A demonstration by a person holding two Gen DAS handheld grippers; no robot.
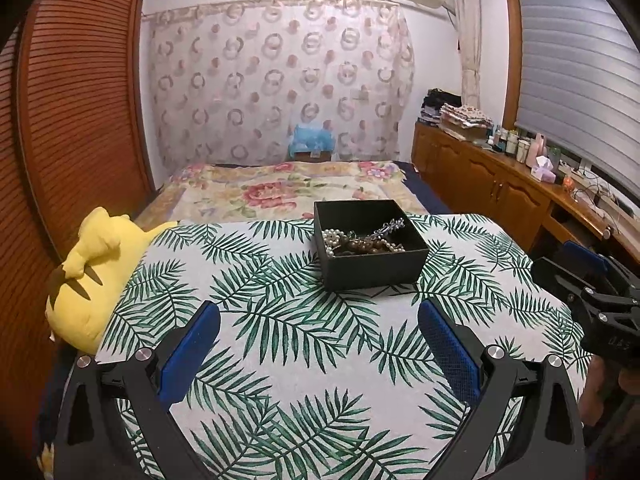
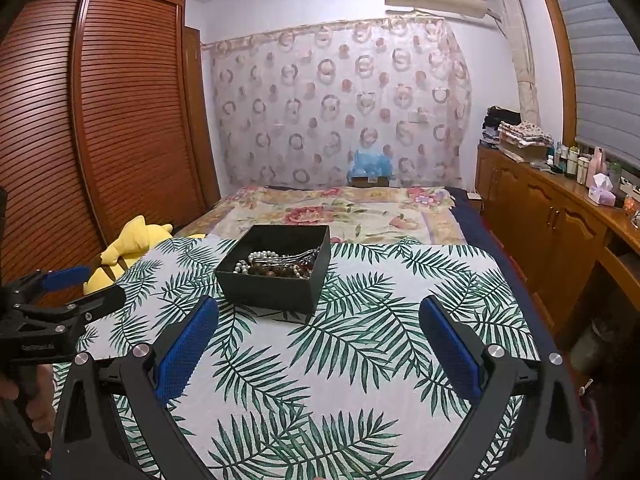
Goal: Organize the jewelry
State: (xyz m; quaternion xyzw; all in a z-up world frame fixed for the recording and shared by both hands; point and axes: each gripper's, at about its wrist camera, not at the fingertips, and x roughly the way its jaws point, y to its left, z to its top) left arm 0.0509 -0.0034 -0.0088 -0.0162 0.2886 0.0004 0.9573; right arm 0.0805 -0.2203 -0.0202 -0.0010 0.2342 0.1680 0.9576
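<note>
Both tools spread wide, empty: left tool, right tool; black box jewelry tangled (pieces indistinct).

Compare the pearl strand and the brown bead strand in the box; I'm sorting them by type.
The pearl strand has small white glossy beads; the brown bead strand has larger, dark beads. The pearls spread along the heap's edges, while the brown beads bunch in its middle. Both lie tangled together inside the black box, untouched by either hand-held gripper.

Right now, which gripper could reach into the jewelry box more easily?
Probably the left gripper: the black box sits almost straight ahead of its open jaws. From the right gripper, also open, the box lies off to the left.
</note>
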